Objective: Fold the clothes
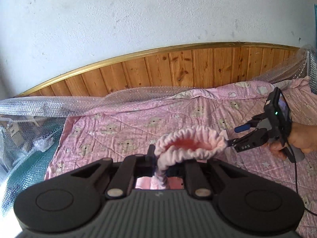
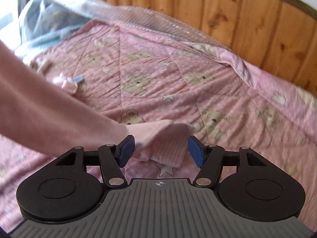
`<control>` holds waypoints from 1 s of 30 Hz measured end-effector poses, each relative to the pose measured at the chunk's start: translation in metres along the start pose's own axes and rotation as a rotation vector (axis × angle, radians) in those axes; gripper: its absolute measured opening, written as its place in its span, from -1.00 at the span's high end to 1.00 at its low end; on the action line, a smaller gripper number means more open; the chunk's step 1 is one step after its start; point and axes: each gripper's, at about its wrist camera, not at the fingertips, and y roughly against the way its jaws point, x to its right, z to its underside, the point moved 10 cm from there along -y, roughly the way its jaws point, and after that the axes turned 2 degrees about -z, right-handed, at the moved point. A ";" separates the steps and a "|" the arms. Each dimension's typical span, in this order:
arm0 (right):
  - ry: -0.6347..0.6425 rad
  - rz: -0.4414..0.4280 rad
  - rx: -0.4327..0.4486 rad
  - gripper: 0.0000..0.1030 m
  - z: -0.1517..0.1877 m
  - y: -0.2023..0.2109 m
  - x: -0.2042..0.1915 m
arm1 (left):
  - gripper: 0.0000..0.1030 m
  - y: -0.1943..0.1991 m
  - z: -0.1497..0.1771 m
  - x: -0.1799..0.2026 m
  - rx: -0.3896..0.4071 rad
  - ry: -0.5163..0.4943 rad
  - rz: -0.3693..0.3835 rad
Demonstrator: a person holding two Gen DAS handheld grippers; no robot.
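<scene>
Showing left gripper (image 1: 158, 168) clamped on pink garment's (image 1: 188, 144) gathered waistband, lifted above the bear-print quilt (image 1: 122, 123), right gripper (image 2: 160, 149) spread apart astride its far end.

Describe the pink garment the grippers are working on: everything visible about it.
The pink garment looks like soft fleece, with a gathered elastic waistband gaping open above the pink bear-print quilt. The left gripper is shut on one side of the band and holds it up. In the right wrist view, a ribbed cuff lies between the open pads of the right gripper.
</scene>
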 end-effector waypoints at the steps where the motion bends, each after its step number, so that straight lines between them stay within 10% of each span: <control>1: -0.112 -0.035 -0.007 -0.25 0.004 0.004 0.008 | 0.82 0.001 0.000 0.000 0.002 -0.001 -0.002; 6: -0.675 -0.269 -0.005 -0.28 0.021 0.003 0.028 | 0.82 0.002 0.004 0.003 -0.002 -0.019 -0.013; 12: -0.826 -0.384 -0.065 -0.25 0.011 -0.028 -0.009 | 0.82 0.008 -0.004 0.002 0.016 -0.048 -0.024; 13: -0.831 -0.365 -0.093 -0.16 0.013 -0.034 -0.014 | 0.82 0.009 -0.008 0.001 0.024 -0.053 -0.024; 15: -0.803 -0.298 -0.141 0.82 0.016 -0.046 -0.019 | 0.82 0.009 -0.018 -0.003 0.046 -0.066 -0.030; 16: -0.773 -0.260 -0.132 0.99 0.014 -0.047 -0.017 | 0.82 0.007 -0.026 -0.007 0.061 -0.073 -0.038; 26: -0.807 -0.199 0.454 1.00 -0.061 0.166 0.062 | 0.81 0.057 -0.140 -0.040 0.377 -0.046 0.063; 30: -0.732 -0.139 0.523 1.00 -0.038 0.245 0.061 | 0.80 0.082 -0.108 -0.021 0.372 -0.125 0.188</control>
